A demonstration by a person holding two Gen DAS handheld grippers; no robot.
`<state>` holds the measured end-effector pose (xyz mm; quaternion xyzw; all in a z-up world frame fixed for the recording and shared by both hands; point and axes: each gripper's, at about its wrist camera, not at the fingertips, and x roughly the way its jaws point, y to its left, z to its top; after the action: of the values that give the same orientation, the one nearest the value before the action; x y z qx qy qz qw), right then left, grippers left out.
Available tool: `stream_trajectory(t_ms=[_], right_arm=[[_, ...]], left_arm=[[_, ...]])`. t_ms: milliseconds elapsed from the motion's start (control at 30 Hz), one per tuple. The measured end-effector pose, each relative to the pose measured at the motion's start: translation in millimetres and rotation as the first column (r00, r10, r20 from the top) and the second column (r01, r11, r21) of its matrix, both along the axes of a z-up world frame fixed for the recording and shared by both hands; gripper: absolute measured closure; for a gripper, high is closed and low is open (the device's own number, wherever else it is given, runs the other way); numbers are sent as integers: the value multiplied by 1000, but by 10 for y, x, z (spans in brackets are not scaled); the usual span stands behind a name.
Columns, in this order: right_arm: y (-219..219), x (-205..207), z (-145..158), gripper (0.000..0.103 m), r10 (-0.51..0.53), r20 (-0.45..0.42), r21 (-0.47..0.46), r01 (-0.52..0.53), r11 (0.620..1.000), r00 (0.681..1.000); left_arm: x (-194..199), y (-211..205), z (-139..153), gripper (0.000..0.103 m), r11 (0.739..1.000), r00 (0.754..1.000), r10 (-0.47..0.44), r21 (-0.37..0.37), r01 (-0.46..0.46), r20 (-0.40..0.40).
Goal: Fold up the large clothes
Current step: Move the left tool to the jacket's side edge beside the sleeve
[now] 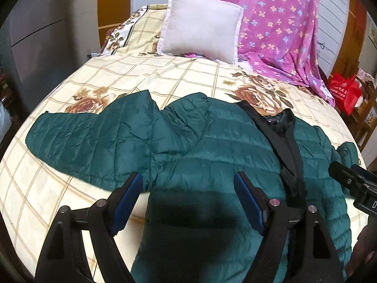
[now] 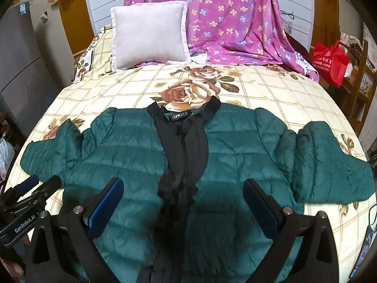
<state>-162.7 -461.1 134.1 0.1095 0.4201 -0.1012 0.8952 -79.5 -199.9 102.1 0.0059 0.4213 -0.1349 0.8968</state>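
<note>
A dark green quilted puffer jacket (image 2: pixel 132 151) lies flat, front up, on the bed, sleeves spread to both sides, with a black collar and front placket (image 2: pixel 186 146). It also shows in the left wrist view (image 1: pixel 188 146). My left gripper (image 1: pixel 189 179) is open and empty, hovering above the jacket's left half near the left sleeve (image 1: pixel 77 136). My right gripper (image 2: pixel 183 186) is open and empty, above the jacket's middle over the placket. The left gripper's tips show in the right wrist view (image 2: pixel 40 184); the right gripper's tip shows in the left wrist view (image 1: pixel 341 172).
The bed has a cream checked sheet with roses (image 2: pixel 193 87). A pale pillow (image 2: pixel 148 33) and a purple flowered blanket (image 2: pixel 235 18) stand at the headboard. A red bag (image 2: pixel 329 59) sits on a wooden stand at the right. A grey cabinet (image 2: pixel 21 54) is at the left.
</note>
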Motion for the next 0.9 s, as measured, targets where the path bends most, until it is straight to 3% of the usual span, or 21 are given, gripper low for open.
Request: stream_trajectory(t_ms=[167,300,467,700,900], right_arm=[[-32,275,-109,1,-2,-9,15,2,1000,1000],[-54,449,-194,1,-6,-12,33,6,999,1000],[-37,599,-323,1,4,-20,17,-3,1000,1000],[74,722,-458,1,-6,8,34,6,999,1000],[315,801,-525,1,36,-7,-25,-36,999,999]], left_arm=[[216,-34,-109,50,1000,1000,2,30,-2,6],[348,5,-158,50,1000,1000,1,11,-1,10],[497,223,-201,50,998,998,54,-22,-54,8],[619,434,-207,50,995,994,100,1,-100,34],[727,578,-250,50,992,992,120,22,-121,37]])
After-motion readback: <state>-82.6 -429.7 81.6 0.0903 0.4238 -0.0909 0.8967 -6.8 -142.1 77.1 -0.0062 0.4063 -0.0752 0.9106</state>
